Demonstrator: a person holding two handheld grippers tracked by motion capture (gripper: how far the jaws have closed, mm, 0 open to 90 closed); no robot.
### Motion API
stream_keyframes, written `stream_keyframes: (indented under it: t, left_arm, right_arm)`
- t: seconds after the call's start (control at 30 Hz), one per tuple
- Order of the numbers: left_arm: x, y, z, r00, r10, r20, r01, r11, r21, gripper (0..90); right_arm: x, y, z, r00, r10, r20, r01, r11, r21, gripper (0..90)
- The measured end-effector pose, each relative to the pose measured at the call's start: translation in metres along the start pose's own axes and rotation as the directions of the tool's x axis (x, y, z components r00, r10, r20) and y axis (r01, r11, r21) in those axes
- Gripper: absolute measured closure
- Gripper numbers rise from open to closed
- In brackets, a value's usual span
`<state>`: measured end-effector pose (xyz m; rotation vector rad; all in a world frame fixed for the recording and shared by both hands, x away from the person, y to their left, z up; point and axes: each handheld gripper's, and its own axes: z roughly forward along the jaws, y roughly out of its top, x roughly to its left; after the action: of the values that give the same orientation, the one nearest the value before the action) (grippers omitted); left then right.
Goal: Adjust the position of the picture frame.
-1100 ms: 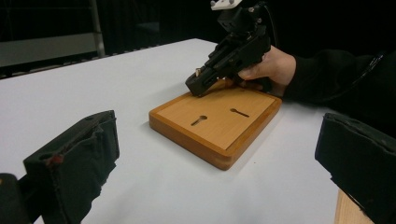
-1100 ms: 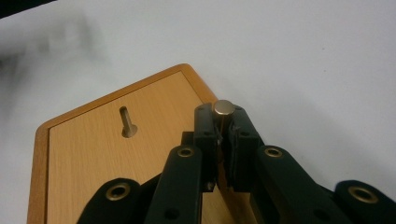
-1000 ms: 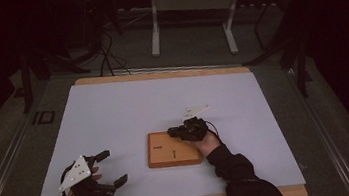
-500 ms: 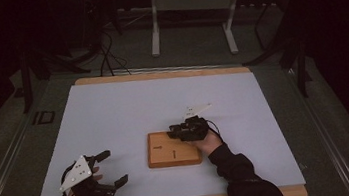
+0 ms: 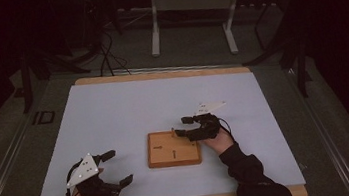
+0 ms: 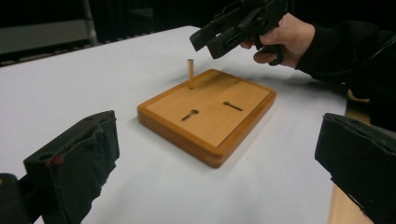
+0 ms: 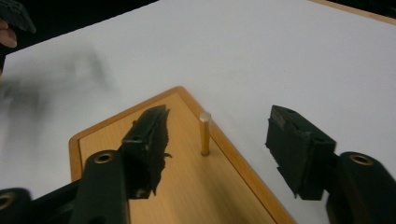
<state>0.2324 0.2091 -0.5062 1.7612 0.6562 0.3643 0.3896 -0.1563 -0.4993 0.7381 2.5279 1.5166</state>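
White bench top carries my work: a peg (image 7: 205, 132) stands upright in a hole near the far right corner of the board (image 5: 173, 149), which sits right of centre toward the near edge. My right tongs (image 7: 215, 140) gape around the peg, untouching; next I judge I must close squarely on it. My left tongs (image 5: 112, 168) idle released by the near left corner. Open room lies all round.

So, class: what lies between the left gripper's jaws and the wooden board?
Bare white table cover: in the left gripper view, nothing sits between the left gripper and the wooden board.
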Motion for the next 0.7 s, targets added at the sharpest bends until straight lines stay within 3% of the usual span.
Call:
stream_keyframes:
  t: [0.1, 0.3, 0.4, 0.53, 0.63, 0.7]
  left_arm:
    - [-0.002, 0.006, 0.005, 0.9983, -0.025, 0.052, 0.024, 0.9996, 0.015, 0.3]
    - [-0.004, 0.017, 0.014, 0.9942, -0.009, 0.107, 0.005, 0.9992, 0.039, 0.2]
    - [-0.002, 0.023, 0.018, 0.9934, -0.015, 0.114, 0.009, 0.9986, 0.051, 0.2]
    - [0.002, 0.028, 0.024, 0.9902, -0.042, 0.133, 0.035, 0.9979, 0.055, 0.3]
    - [0.003, 0.031, 0.03, 0.9908, -0.032, 0.132, 0.025, 0.9981, 0.056, 0.3]
    - [0.004, 0.034, 0.036, 0.9903, -0.035, 0.135, 0.028, 0.9983, 0.051, 0.3]
  right_arm:
    - [0.001, -0.003, -0.008, 0.9998, 0.018, 0.004, -0.018, 1.0, -0.013, 29.7]
    - [0.006, -0.006, -0.023, 0.9997, 0.005, 0.022, -0.005, 1.0, -0.023, 17.4]
    - [0.007, -0.007, -0.031, 0.9994, 0.011, 0.032, -0.009, 0.999, -0.046, 17.5]
    - [0.014, -0.01, -0.038, 0.9976, -0.036, 0.059, 0.038, 0.999, -0.035, 19.1]
    - [0.015, -0.014, -0.04, 0.9997, -0.013, 0.02, 0.013, 1.0, -0.008, 19.4]
    - [0.017, -0.018, -0.043, 0.9999, 0.003, 0.011, -0.002, 1.0, -0.024, 19.4]
